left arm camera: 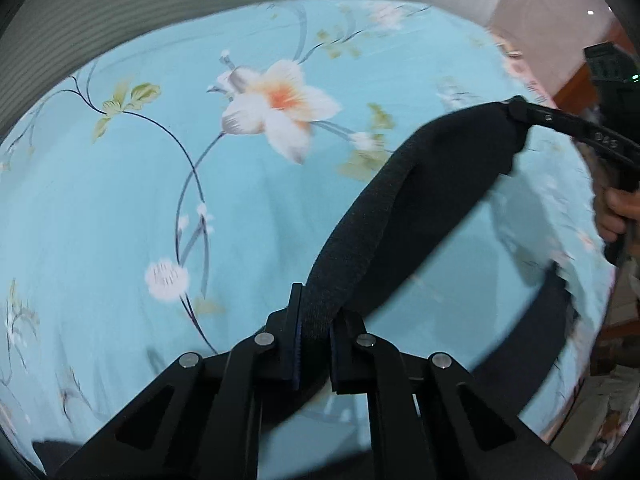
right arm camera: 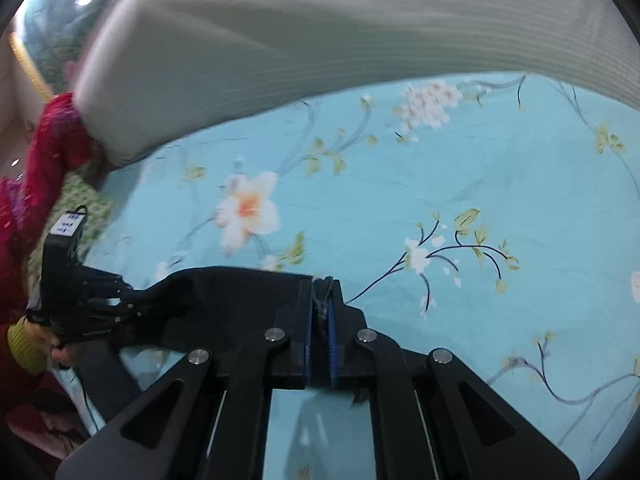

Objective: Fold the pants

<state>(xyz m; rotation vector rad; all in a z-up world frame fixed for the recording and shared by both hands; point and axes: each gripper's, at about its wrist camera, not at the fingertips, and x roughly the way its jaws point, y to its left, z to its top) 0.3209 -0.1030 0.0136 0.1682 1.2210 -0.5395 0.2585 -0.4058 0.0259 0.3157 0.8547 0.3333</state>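
Black pants [left arm camera: 404, 208] stretched between both clamped grippers [left arm camera: 314, 344]

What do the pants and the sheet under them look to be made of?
Pants: dark, matte knit, probably cotton jersey or fleece; a fine ribbed grain shows along the edge held between the left gripper and right gripper.
Sheet: thin, smooth woven cloth, likely cotton or polyester; light blue floral print with soft creases.
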